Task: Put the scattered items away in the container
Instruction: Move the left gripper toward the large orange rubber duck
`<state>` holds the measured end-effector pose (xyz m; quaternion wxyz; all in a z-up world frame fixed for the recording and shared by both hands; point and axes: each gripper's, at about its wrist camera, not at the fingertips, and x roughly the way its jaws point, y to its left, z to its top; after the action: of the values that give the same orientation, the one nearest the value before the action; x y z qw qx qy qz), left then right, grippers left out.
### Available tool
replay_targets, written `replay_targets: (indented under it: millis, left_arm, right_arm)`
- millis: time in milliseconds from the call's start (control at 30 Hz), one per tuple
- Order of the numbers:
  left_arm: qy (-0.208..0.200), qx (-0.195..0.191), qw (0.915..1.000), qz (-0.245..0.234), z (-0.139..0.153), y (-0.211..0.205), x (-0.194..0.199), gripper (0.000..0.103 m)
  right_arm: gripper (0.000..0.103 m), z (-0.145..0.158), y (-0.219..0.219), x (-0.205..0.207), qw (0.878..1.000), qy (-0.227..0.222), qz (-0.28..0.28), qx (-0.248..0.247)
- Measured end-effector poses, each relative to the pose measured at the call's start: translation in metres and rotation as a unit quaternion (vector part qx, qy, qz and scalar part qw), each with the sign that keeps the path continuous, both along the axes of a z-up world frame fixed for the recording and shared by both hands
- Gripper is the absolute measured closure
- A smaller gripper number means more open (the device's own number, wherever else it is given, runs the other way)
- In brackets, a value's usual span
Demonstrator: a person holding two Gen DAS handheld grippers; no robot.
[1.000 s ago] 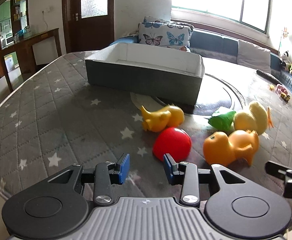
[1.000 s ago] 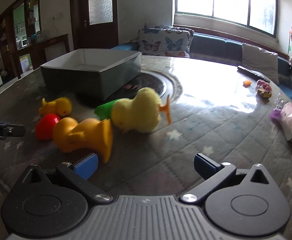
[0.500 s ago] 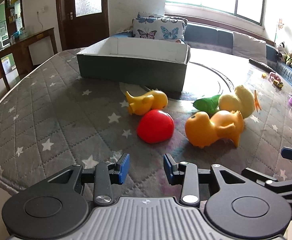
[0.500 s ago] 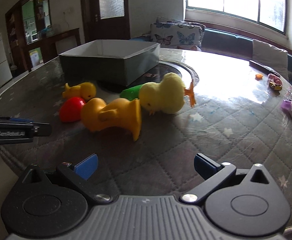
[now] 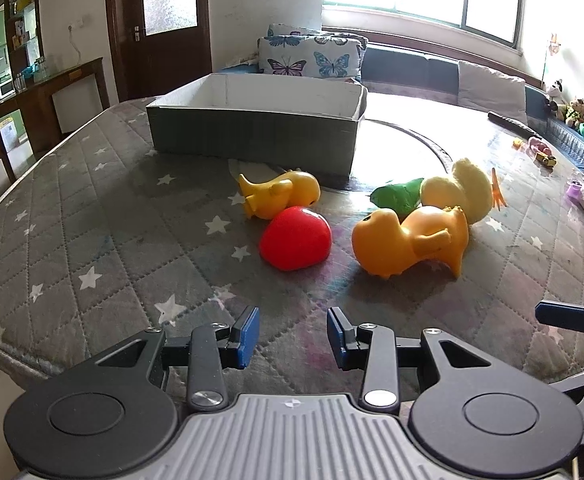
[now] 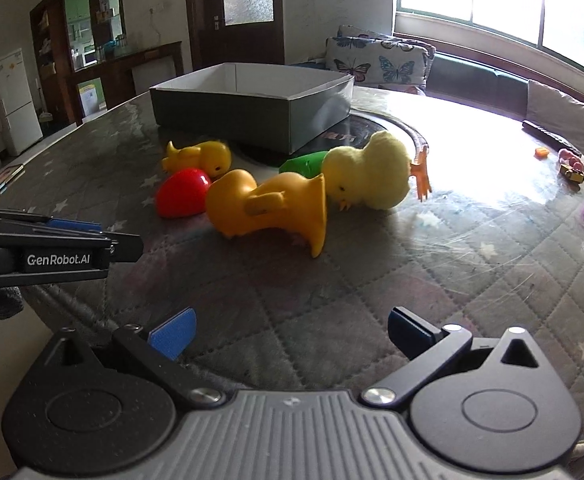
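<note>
Star-quilted table [image 5: 92,240] carries toys before the grey box [image 5: 252,136]; both claws [image 5: 292,336] [image 6: 292,336] gape, grasping nothing.

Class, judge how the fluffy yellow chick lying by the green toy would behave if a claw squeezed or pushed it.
The fluffy yellow chick looks plush, so it would probably compress. Its rounded body may roll when pushed. It seems light.

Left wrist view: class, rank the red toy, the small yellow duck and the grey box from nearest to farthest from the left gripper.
1. Red toy, just ahead of the left gripper.
2. Small yellow duck, lying behind the red toy.
3. Grey box, farthest back.
</note>
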<state>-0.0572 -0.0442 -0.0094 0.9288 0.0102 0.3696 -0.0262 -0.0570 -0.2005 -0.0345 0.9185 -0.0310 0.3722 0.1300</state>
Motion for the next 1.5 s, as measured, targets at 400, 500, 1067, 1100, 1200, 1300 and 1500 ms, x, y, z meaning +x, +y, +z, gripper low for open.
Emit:
replay_targets:
  millis: [400, 500, 1067, 1100, 1200, 1300, 1500]
  left_arm:
    - [0.003, 0.011, 0.9999, -0.008, -0.002, -0.009, -0.002, 0.063]
    - [0.004, 0.013, 0.9999, -0.01, -0.002, -0.011, -0.002, 0.063]
    - [0.008, 0.015, 0.9998, -0.013, -0.003, -0.015, 0.002, 0.063]
    - [0.008, 0.015, 0.9998, -0.013, -0.003, -0.015, 0.002, 0.063]
    - [0.01, 0.015, 0.9997, -0.014, -0.004, -0.015, 0.003, 0.063]
    - [0.011, 0.015, 0.9997, -0.014, -0.004, -0.016, 0.004, 0.063]
    - [0.013, 0.014, 0.9997, -0.015, -0.005, -0.016, 0.005, 0.063]
  right_arm:
    - [0.0, -0.005, -0.003, 0.001, 1.0, 0.003, 0.001, 0.003]
    - [0.0, -0.004, -0.004, 0.001, 1.0, 0.002, 0.001, 0.005]
    - [0.001, -0.003, -0.001, 0.004, 1.0, 0.0, 0.006, 0.003]
    - [0.001, -0.002, -0.001, 0.005, 1.0, 0.0, 0.006, 0.003]
    - [0.001, -0.001, 0.0, 0.005, 1.0, -0.002, 0.007, 0.001]
    - [0.001, -0.001, 0.0, 0.006, 1.0, -0.002, 0.007, 0.0]
    - [0.001, -0.001, 0.0, 0.007, 1.0, -0.001, 0.006, -0.002]
